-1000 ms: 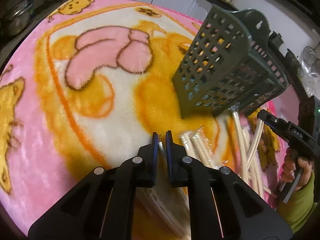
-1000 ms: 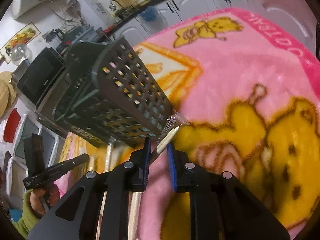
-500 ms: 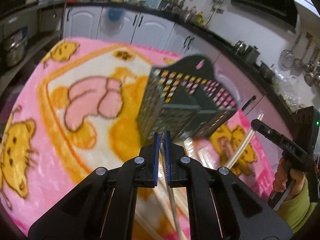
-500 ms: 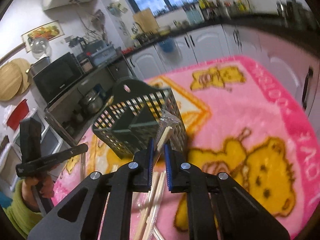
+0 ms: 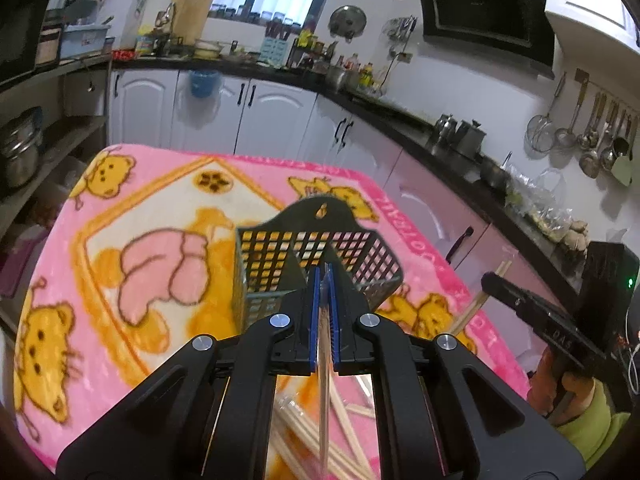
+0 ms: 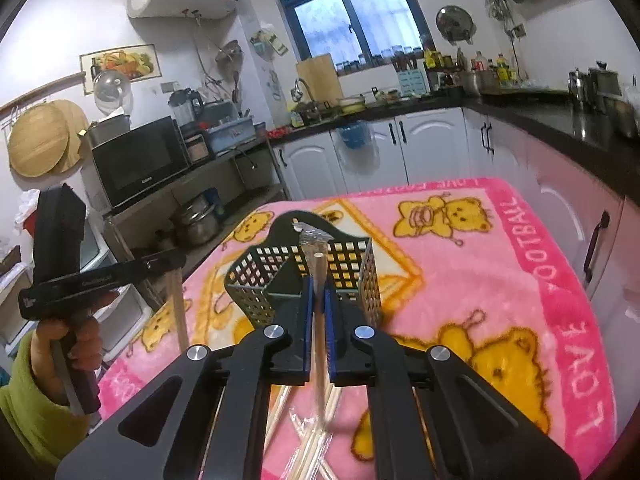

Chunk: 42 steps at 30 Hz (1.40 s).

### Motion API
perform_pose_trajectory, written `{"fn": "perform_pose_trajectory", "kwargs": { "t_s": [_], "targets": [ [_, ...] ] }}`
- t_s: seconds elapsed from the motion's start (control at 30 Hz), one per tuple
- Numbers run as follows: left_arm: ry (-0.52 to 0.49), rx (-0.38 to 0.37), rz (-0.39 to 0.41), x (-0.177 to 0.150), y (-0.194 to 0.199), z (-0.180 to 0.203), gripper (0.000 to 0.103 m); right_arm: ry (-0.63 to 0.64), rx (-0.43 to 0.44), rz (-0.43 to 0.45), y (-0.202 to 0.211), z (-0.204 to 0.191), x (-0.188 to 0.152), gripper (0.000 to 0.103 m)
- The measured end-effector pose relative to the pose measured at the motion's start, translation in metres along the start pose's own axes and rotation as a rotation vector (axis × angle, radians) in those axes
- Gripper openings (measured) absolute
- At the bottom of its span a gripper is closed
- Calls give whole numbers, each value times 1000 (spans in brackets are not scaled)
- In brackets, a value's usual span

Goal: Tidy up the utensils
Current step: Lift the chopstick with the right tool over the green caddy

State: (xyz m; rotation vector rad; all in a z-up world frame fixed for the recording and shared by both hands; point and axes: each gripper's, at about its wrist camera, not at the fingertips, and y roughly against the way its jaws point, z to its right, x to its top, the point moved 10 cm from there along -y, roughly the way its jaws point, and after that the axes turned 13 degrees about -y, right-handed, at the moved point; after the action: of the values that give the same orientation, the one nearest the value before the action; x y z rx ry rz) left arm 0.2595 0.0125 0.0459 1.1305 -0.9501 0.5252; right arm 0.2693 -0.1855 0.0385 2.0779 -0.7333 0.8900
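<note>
Left wrist view: the left gripper (image 5: 324, 280) has its blue-lined jaws pinched almost together on a pair of wrapped chopsticks (image 5: 323, 380) that runs down between the fingers toward the camera. Just ahead of the fingertips stands the dark green perforated utensil basket (image 5: 276, 268), upright on the pink teddy-bear blanket (image 5: 80, 280), roughly mid-way across it and toward its far right corner. More loose chopsticks (image 5: 304, 440) lie scattered on the blanket at its near edge, under the gripper. Mirror-turned pink lettering runs along the blanket's right border but is too skewed to read here. At the right edge the right gripper (image 5: 490, 280) is clamped on a chopstick pair (image 5: 476, 304) that sticks out above and below it; white letters on its body look like "DAS".

Right wrist view: the right gripper (image 6: 318, 284) is closed on a wrapped chopstick pair (image 6: 318, 268), whose tip and clear wrapper rise in front of the basket (image 6: 256, 288). The blanket's (image 6: 460, 280) right border reads "LOVE FOOTBALL". Loose chopsticks (image 6: 308, 440) lie at its near edge. At left, the left gripper (image 6: 176, 260) grips a chopstick (image 6: 178, 312) hanging down; printing on its body is unreadable. A microwave (image 6: 140, 160) on the left shelf carries a small illegible brand mark.
</note>
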Motion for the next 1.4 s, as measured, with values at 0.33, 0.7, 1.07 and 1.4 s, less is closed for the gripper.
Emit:
{"fn": "perform_pose_trajectory", "kwargs": {
  "t_s": [0.33,0.7,1.07,1.4],
  "targets": [
    [-29,11,115,50,18,13,2,22,20,53,17,-13,20,6],
    [-39,27,228,107,35,20,2,32,41,133,36,-25,54,6],
    [-77,53,293,154,38,28,2,38,58,238,49,-39,102,6],
    [-85,131,331,169,19,16,2,37,38,314,32,-40,135,6]
  ]
}}
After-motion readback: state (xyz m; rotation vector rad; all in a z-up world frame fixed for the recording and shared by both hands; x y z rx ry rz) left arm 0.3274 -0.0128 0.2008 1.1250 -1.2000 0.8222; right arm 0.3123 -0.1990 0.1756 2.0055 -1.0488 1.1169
